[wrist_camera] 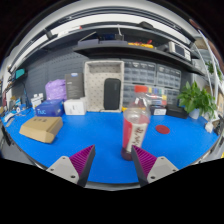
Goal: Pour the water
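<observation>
A clear plastic bottle (135, 125) with a red label and a pale cap stands upright on the blue table (90, 135), just ahead of my right finger. My gripper (113, 158) is open, its two purple pads (80, 160) spread wide with only bare blue table between them. The bottle's base is near the right pad's tip, with no contact visible. A small red disc (164, 128) lies on the table to the right of the bottle.
A flat cardboard box (41, 128) lies to the left. Blue boxes (48, 106) and a white bin (73, 105) stand further back. A white cabinet with a dark panel (105, 86) and a green plant (196, 97) line the table's far side.
</observation>
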Demonstrator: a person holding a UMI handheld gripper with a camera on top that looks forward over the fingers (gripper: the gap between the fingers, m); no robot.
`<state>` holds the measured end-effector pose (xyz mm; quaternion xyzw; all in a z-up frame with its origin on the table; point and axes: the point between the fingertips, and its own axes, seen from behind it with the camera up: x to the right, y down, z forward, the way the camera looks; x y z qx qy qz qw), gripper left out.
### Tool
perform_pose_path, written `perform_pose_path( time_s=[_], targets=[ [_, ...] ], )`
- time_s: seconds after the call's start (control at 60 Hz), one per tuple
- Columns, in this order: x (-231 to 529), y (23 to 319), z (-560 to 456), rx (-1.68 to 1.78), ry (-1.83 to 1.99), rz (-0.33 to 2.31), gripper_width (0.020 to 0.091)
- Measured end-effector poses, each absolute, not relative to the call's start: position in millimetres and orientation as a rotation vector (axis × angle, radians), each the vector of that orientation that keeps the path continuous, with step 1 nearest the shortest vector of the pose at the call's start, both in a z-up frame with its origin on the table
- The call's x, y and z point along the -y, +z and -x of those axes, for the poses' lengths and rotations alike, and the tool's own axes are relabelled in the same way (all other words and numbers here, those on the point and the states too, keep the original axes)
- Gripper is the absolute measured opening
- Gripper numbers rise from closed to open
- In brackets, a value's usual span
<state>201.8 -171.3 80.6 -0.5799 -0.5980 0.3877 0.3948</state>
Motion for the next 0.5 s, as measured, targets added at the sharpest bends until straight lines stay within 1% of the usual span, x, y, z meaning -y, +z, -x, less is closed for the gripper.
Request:
perform_pose_path(
  time_s=[0.117, 0.2, 0.5],
  targets=[
    [129, 65, -196, 1.519, 0.933, 1.493, 0.0727],
    [114, 59, -183, 1.526, 0.927, 1.495, 0.0725],
    [118, 70, -120, 1.547, 1.026, 1.386, 0.0736]
  ],
)
